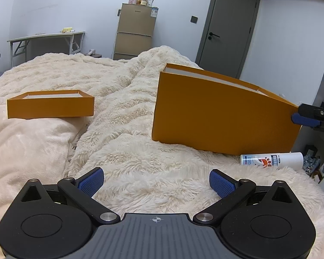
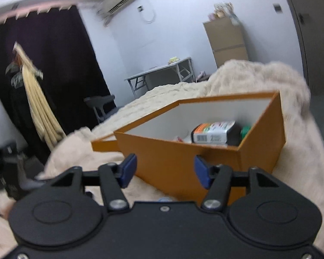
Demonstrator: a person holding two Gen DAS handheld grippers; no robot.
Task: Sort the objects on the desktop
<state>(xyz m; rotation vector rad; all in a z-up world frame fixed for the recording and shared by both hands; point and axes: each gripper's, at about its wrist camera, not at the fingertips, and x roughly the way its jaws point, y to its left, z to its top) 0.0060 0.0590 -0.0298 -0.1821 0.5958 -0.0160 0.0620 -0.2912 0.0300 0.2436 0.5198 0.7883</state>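
An open orange box [image 1: 216, 118] stands on a fluffy cream blanket; in the right wrist view [image 2: 183, 164] it holds a dark bottle with a green cap [image 2: 218, 134]. Its orange lid [image 1: 50, 105] lies upside down to the left. A white spray bottle with paw prints [image 1: 272, 160] lies on the blanket by the box's near right corner. My left gripper [image 1: 156, 182] is open and empty, low over the blanket in front of the box. My right gripper [image 2: 165, 170] is open and empty at the box's near wall; it shows at the box's right corner in the left wrist view [image 1: 308, 116].
The bed's blanket [image 1: 140, 161] is rumpled, with a ridge between lid and box. A pink pillow or cover [image 1: 21, 151] lies at the left. A folding table [image 1: 47, 36], a brown cabinet [image 1: 136, 30] and a grey door [image 1: 229, 28] stand behind the bed.
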